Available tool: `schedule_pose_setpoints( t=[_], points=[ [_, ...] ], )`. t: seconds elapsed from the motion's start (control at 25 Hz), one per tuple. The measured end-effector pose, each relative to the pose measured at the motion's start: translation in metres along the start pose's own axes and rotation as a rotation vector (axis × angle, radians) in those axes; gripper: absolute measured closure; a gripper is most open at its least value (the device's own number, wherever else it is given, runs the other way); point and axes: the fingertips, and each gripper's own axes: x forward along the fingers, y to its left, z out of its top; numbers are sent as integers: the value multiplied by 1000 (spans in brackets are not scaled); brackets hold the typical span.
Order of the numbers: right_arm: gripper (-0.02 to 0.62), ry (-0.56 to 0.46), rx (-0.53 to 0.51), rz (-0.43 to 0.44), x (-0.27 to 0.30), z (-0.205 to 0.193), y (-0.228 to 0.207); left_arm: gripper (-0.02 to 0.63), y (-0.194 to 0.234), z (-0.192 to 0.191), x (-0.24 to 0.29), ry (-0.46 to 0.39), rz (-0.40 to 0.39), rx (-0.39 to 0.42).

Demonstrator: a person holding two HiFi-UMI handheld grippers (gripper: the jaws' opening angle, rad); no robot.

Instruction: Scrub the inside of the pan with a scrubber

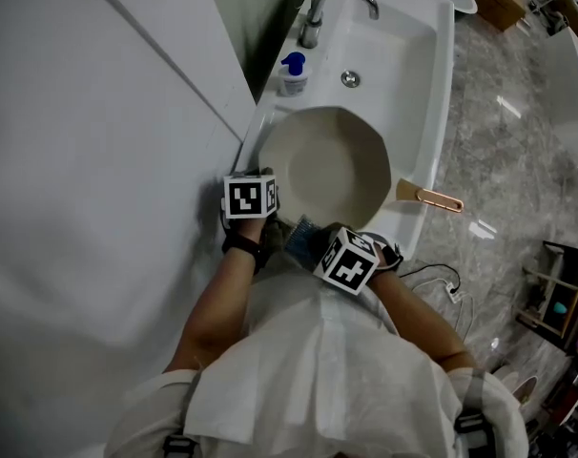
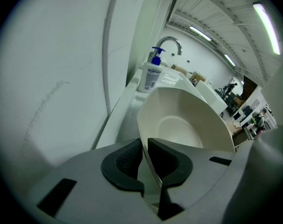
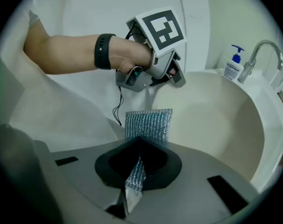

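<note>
Now left tool [image 2: 145, 160] clamps near rim of pan [image 1: 332, 165]; pan sits in sink [image 1: 413, 55]. Right tool [image 3: 137, 160] closed on scrubber [image 3: 148, 123], just beside that rim. Pan inside lies straight ahead of scrubber; handle [image 1: 432, 197] points right.

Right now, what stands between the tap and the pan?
A pump bottle with a blue top stands between the tap and the pan, beside the drain; the head view shows it best.

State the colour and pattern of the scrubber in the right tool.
The scrubber is silvery grey-blue with fine ribbed stripes, clearest in the right gripper view.
</note>
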Motion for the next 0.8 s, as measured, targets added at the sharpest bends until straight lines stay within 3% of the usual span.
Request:
schedule_pose_setpoints(
  t=[0.24,0.44,0.8],
  points=[
    [581,-91,102,84,11,36,-5,555,0,0,0,0,-11,14],
    [581,-164,190,119,11,49,-18,531,-3,3,-13,-23,-6,100],
    [581,-331,314,-46,-10,58,-84,543,-4,48,-57,-238,-43,108]
  ],
)
